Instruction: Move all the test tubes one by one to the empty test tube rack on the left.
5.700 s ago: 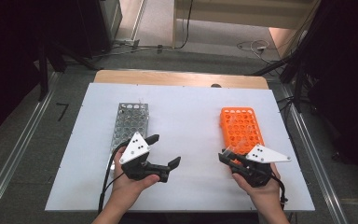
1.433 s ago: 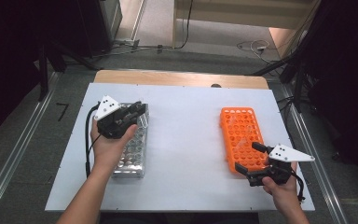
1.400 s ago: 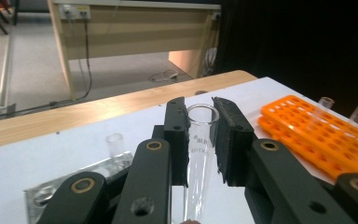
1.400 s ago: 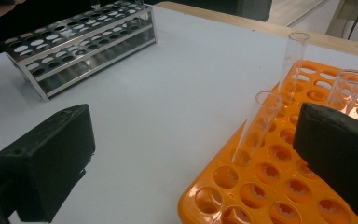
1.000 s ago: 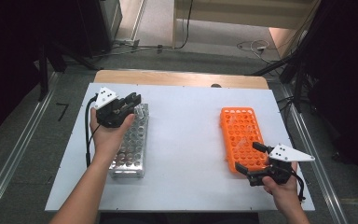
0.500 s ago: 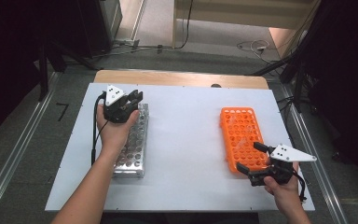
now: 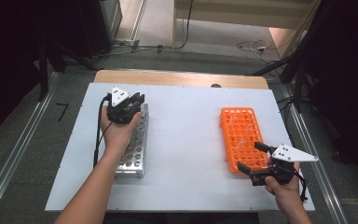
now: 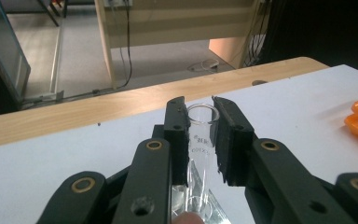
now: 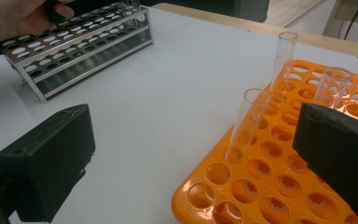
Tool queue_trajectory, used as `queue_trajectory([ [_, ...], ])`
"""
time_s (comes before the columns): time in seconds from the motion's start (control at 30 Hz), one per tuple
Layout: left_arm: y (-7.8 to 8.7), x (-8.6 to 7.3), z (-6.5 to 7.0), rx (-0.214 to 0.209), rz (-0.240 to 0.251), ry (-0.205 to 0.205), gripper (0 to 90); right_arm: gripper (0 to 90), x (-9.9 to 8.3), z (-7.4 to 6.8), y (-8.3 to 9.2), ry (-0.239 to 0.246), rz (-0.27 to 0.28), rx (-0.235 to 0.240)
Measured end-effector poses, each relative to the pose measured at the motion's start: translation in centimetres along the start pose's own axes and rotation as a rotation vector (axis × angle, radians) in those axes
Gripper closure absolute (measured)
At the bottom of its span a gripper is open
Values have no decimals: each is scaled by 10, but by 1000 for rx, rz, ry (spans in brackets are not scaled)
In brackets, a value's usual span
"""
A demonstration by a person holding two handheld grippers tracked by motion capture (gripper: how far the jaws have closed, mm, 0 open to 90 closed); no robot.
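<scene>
In the high view, the left hand-held gripper is hovering over the far end of the metal rack, while the right hand-held gripper is waiting at the near corner of the orange rack with its jaws spread and nothing between them. The white counter is lying bare between the two racks, which are sitting well apart. Beyond it a strip of wood is edging the far side, and grey floor, cables and dark stands are surrounding the whole setup.

In the left gripper view, the left hand-held gripper is clamping a clear glass tube just under its rim, the tube hanging roughly upright between the pads. Its lower end is reaching down toward the metal rack below. The step looks like seating the tube in a hole of that rack; to do it well, the hand should be keeping the tube vertical, lining its tip over one hole, and lowering slowly before letting go, since glass gripped near the rim can swing or slip.

In the right gripper view, the right hand-held gripper is standing wide apart, framing three more glass tubes standing in the orange rack, with the metal rack farther off.
</scene>
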State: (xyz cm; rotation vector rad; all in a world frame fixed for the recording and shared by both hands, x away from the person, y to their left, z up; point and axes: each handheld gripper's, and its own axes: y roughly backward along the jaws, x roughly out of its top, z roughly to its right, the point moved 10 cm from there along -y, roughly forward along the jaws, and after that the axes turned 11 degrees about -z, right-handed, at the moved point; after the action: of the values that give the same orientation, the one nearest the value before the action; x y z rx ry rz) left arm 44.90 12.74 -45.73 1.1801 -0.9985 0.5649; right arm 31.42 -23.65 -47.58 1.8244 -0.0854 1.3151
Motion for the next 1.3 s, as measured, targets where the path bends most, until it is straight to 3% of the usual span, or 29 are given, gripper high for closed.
queue_trajectory([
  [0.67, -6, -18, 1, -8, -140, -2, 751, 0, -1, 1, 0, -6, -2, -4],
  [0.97, -7, -20, 2, -22, -166, -2, 711, 0, -1, 2, -1, -8, -8, -9],
  [1.17, 0, -15, 2, -41, -134, 6, 656, 0, -1, 4, 0, -13, 0, -9],
  [1.3, 10, -10, 4, -67, -107, 34, 609, 0, -1, 7, 1, -19, 6, -15],
])
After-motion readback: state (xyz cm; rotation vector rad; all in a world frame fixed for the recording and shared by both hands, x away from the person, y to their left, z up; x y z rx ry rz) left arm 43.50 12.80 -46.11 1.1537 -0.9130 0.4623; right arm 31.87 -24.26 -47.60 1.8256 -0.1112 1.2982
